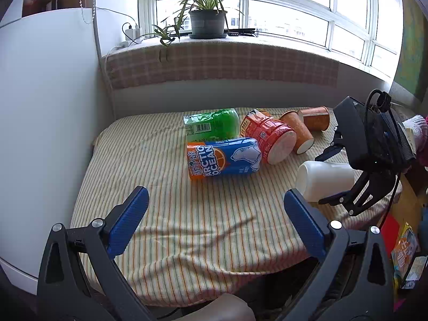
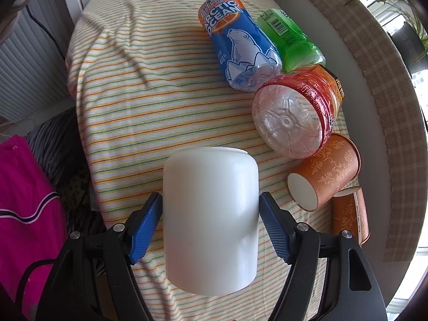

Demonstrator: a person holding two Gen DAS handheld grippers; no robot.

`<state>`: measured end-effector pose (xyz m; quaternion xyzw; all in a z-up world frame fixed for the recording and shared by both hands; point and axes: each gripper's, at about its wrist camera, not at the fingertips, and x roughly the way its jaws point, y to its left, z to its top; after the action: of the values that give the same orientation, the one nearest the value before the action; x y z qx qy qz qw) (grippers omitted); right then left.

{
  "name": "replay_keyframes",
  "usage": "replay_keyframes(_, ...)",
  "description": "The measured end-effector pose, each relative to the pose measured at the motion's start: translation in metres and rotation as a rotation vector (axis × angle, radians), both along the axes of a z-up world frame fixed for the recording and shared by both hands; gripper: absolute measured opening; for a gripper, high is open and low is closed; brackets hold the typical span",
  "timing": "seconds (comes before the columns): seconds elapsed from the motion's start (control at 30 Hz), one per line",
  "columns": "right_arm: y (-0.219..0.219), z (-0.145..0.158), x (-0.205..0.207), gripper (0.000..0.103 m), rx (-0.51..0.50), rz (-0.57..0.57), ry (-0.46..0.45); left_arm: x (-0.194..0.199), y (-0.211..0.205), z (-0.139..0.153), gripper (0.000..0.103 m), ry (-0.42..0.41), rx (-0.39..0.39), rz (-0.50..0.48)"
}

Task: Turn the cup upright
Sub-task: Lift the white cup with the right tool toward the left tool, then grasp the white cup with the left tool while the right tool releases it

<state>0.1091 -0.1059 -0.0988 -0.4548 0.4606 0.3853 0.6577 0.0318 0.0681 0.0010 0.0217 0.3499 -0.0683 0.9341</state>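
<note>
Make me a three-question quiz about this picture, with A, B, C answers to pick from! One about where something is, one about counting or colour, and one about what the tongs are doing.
1. Where is the white cup?
A. On the windowsill
B. Between the right tongs
C. Under the blue bottle

2. How many orange paper cups lie on the striped cloth?
A. Two
B. Four
C. None

3. What are the left tongs doing?
A. Squeezing the green bottle
B. Holding a paper cup
C. Open, holding nothing

Answers:
1. B, the blue pads sit against both sides of the cup.
2. A, one paper cup lies by the red bottle and a second paper cup lies just behind it.
3. C, the pads are spread wide with only cloth showing between them.
</note>
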Motion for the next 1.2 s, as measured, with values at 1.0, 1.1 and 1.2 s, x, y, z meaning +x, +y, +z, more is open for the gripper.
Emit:
replay_keyframes(1.0, -0.242, 0.018, -0.113, 0.073, 0.745, -0.753, 0.037, 0.055, -0.243, -0.064, 0.103, 0.255, 0.649, -0.875)
replay_keyframes(1.1, -0.255, 0.019, -0.114, 0.073, 0.767, -0.785, 0.027, 0.057, -0.253, -0.077, 0.103, 0.283, 0.733, -0.909)
replay_keyframes(1.2, -0.264, 0.017, -0.114, 0.073, 0.786, -0.808, 0.033, 0.059, -0.258, -0.087, 0.103, 0.308, 0.792, -0.931)
